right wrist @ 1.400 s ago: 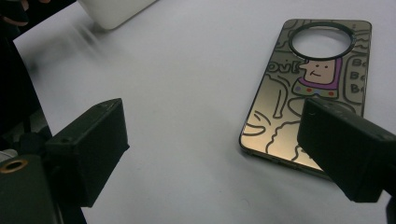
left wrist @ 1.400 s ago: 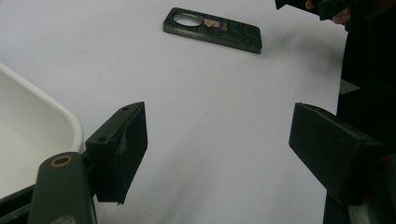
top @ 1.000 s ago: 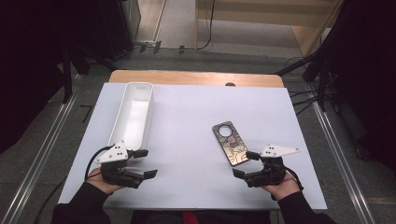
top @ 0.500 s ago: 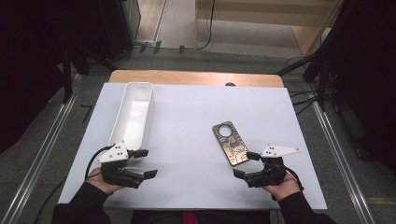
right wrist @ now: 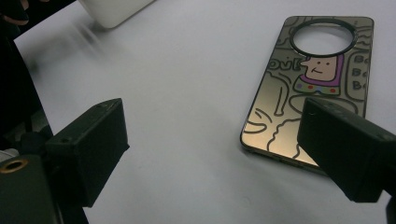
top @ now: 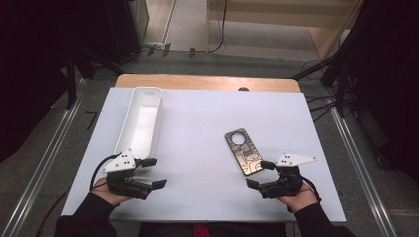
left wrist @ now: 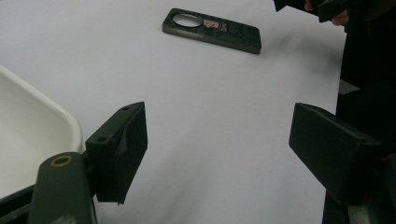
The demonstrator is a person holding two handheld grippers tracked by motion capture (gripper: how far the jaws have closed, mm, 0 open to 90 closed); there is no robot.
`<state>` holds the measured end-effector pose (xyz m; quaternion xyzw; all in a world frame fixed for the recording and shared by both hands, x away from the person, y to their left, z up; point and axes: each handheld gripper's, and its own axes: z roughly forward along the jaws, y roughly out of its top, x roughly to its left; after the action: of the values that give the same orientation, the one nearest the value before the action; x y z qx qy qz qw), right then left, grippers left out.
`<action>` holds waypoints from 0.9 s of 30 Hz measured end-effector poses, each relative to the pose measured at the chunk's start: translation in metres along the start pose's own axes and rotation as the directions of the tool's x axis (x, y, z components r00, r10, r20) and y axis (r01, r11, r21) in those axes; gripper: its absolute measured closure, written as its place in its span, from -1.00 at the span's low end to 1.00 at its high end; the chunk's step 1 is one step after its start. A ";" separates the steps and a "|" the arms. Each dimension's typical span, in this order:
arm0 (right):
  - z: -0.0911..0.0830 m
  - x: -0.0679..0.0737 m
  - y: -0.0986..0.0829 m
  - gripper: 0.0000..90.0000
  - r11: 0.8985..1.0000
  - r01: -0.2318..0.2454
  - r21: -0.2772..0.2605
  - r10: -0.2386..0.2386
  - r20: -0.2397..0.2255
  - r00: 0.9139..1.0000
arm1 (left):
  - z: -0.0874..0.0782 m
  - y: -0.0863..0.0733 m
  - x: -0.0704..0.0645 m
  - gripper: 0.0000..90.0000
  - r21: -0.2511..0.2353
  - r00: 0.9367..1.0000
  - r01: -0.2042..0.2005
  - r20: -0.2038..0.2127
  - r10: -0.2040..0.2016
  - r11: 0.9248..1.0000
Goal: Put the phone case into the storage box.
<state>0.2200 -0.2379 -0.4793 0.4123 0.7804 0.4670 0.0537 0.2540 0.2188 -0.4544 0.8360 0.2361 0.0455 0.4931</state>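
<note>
Nothing is seen to have moved since the earlier frames: both grippers are found at the same spots near the front edge of the white table top (top: 207,123), and the phone case (top: 245,151) lies where it lay. In the high view, the left gripper (top: 154,173) is held low at the front left, just in front of the near end of the white tray (top: 142,118), with its jaws spread and nothing caught between them. The right gripper (top: 260,174) is held at the front right, its jaws likewise spread and empty, with the near end of the phone case just beyond its tips.

The phone case is laid flat on the table, right of centre, well apart from the tray, its long side angled slightly. A round opening is seen at its far end, and a cartoon drawing in black lines over a gold-toned surface, with a purple patch, is made out in the right gripper view (right wrist: 310,84). There the case's near corner is partly covered by the right-hand jaw; whether it is touched cannot be told.

In the left gripper view, the tray's rounded rim (left wrist: 42,107) is seen beside the left-hand jaw, and the case (left wrist: 212,31) is seen far off across bare table
</note>
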 end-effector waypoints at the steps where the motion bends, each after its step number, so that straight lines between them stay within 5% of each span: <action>1: 0.000 0.000 0.000 -0.83 1.000 0.000 0.000 0.000 0.000 1.000 | 0.000 0.000 0.000 -0.57 0.000 1.000 0.001 0.000 -0.001 1.000; 13: 0.000 -0.001 0.001 -0.83 1.000 -0.003 -0.013 0.004 0.014 1.000 | 0.000 0.000 0.000 -0.57 -0.001 1.000 0.004 0.001 -0.004 1.000; 27: 0.001 -0.011 0.010 -0.83 0.998 -0.052 -0.047 0.056 0.087 0.995 | 0.000 0.000 0.001 -0.57 -0.003 1.000 0.006 0.004 -0.006 1.000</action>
<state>0.2338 -0.2429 -0.4750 0.4523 0.7553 0.4667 0.0848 0.2546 0.2191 -0.4545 0.8348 0.2375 0.0427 0.4948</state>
